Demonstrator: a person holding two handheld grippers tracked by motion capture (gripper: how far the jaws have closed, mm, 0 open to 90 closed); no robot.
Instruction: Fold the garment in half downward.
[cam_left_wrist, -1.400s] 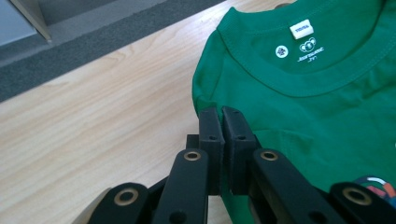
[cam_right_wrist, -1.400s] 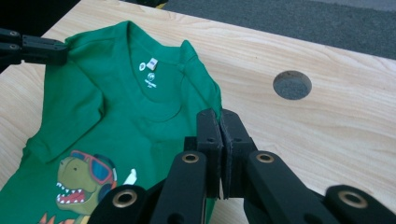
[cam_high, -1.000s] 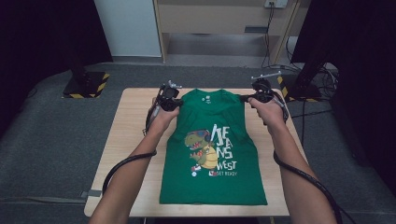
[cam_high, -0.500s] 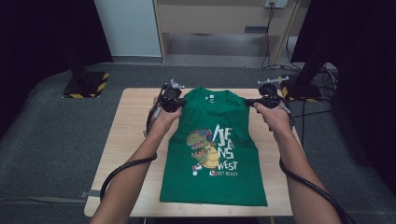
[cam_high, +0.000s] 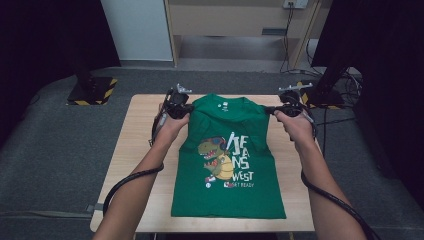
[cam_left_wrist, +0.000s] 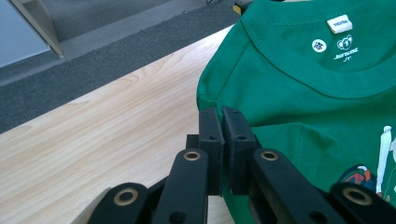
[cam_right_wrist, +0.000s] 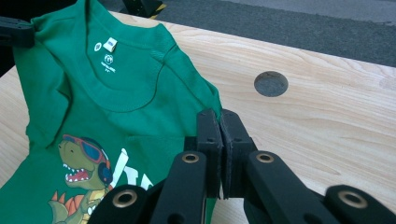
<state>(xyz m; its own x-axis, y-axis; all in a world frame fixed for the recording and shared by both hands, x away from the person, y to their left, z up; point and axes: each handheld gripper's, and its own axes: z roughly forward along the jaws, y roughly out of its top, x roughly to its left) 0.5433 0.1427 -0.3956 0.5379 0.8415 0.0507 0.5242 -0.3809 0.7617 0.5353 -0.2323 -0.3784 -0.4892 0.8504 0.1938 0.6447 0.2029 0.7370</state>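
Left gripper (cam_left_wrist: 221, 122) and right gripper (cam_right_wrist: 218, 125) clamped on green T-shirt (cam_high: 227, 165) shoulders, risking fabric slipping free if lifted unevenly off table (cam_high: 137, 150).

I see soft matt green knit cloth on the T-shirt (cam_high: 227, 165) with ribbed collar and a smooth printed dinosaur, lying on the table (cam_high: 135, 150) of pale, satin-smooth wood grain, while my gripper pads (cam_left_wrist: 210, 135) look matt black plastic with brassy metal rivets.
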